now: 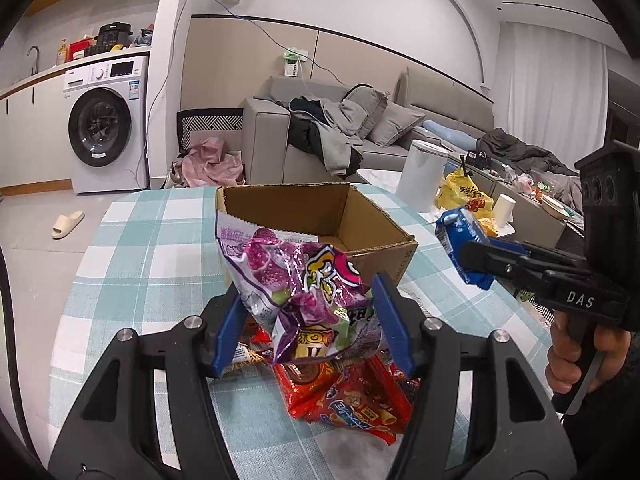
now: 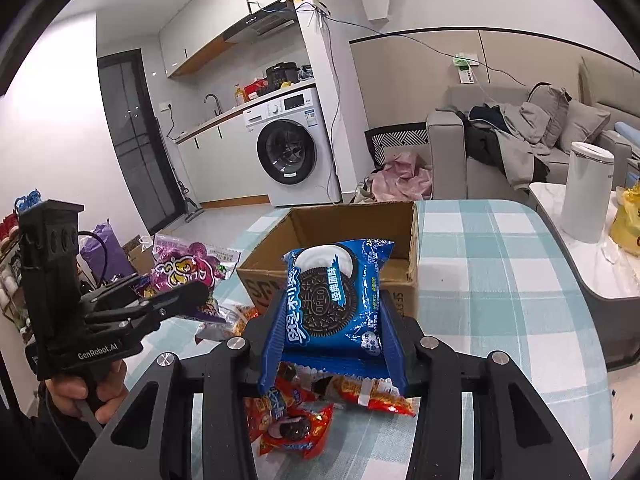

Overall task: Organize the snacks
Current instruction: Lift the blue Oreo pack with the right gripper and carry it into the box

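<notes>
- The left gripper [image 1: 312, 320] is black, with two blue finger pads [image 1: 394, 324] and round silver screws on its linkage.
- Seen from the right wrist view, its body carries white "GenRobot.AI" lettering and a thin black cable loop.
- The right gripper [image 2: 332, 336] has the same black frame, blue pads and silver screws; its side reads "DAS".
- A dark sleeve [image 2: 24, 440] covers the left arm.

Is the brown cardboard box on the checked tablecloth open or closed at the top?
Open. The brown cardboard box has no flaps across its top, and both wrist views show its inner walls and part of its floor.
</notes>
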Demonstrator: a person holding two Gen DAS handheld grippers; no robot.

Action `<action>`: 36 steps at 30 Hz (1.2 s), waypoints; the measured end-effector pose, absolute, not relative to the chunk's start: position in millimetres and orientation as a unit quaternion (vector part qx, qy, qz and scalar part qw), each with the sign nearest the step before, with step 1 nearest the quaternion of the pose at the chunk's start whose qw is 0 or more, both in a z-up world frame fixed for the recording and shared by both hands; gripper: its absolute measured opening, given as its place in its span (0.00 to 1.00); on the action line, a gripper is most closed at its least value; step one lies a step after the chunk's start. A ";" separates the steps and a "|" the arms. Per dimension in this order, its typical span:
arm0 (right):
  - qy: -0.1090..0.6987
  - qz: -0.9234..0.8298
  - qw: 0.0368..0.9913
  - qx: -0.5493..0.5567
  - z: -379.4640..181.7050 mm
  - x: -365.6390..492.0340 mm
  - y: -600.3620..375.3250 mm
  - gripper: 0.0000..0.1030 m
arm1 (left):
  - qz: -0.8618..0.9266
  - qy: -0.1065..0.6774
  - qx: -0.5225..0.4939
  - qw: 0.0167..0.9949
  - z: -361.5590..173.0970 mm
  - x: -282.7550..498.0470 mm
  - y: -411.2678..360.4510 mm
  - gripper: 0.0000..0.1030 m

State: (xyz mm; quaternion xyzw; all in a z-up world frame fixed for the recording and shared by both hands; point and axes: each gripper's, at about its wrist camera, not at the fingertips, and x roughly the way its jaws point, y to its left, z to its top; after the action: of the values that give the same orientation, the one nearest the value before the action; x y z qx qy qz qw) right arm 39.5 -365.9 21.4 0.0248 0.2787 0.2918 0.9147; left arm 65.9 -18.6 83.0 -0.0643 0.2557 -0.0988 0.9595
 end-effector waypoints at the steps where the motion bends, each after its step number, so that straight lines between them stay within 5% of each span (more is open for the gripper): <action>1: 0.278 0.294 0.914 0.026 23.1 41.5 -365.1 0.42 | -0.095 0.257 -0.062 0.960 83.0 69.5 -18.4 0.56; 36: 0.310 0.304 0.900 0.046 18.9 113.7 -337.1 0.42 | -0.082 0.267 -0.067 0.958 79.6 195.4 -16.2 0.56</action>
State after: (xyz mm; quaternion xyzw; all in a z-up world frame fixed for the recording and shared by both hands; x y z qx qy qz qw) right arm 113.8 -337.1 18.9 0.0455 0.3099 0.3037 0.8998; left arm 195.4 -16.2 79.7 -0.0669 0.2673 -0.0820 0.9578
